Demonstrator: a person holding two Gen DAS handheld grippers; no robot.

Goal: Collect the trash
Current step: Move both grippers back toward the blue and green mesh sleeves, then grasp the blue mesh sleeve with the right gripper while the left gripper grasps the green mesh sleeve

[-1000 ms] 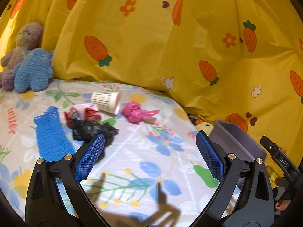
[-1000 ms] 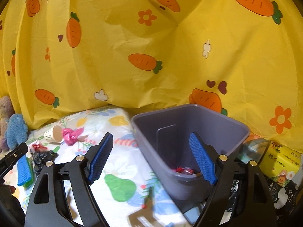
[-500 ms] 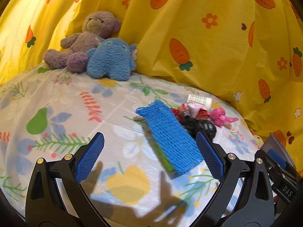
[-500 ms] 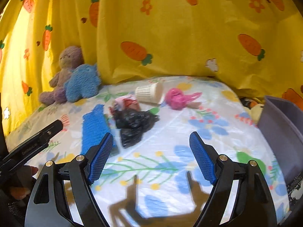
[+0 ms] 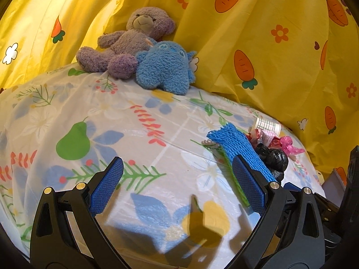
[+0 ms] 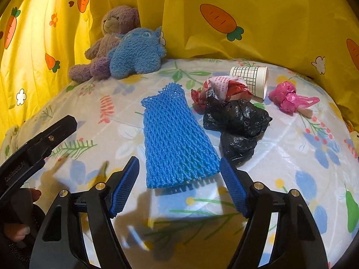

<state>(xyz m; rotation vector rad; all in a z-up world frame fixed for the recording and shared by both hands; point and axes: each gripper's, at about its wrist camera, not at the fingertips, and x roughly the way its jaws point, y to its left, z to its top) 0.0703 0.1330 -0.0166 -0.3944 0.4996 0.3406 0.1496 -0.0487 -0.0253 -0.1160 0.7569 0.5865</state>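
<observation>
Right claw (image 6: 179,188) spread wide, nothing pinched, hovering low over the floral sheet (image 6: 303,168). Dead ahead, between the blue pads, the near end of the blue foam net (image 6: 177,134), lying flat. Just off its right edge, touching or nearly so, the crumpled black bag (image 6: 237,123). Beyond that, a red-and-white wrapper (image 6: 222,86) pressed against the black bag's far side, then a checked paper cup (image 6: 253,79) on its side, mouth facing right. Farther right, apart from the heap, a knotted pink bag (image 6: 289,97).

Left claw (image 5: 177,188) spread wide too, empty, over bare sheet; foam net (image 5: 237,154) just behind its right pad, black bag (image 5: 272,159) and pink bag (image 5: 290,146) past it.

Far back on the left against the carrot-print yellow curtain (image 6: 258,6): purple teddy bear (image 6: 107,40) and blue plush (image 6: 136,53), leaning together, well apart from the trash. Left claw's black body (image 6: 33,145) poking in at the lower left of the right view.
</observation>
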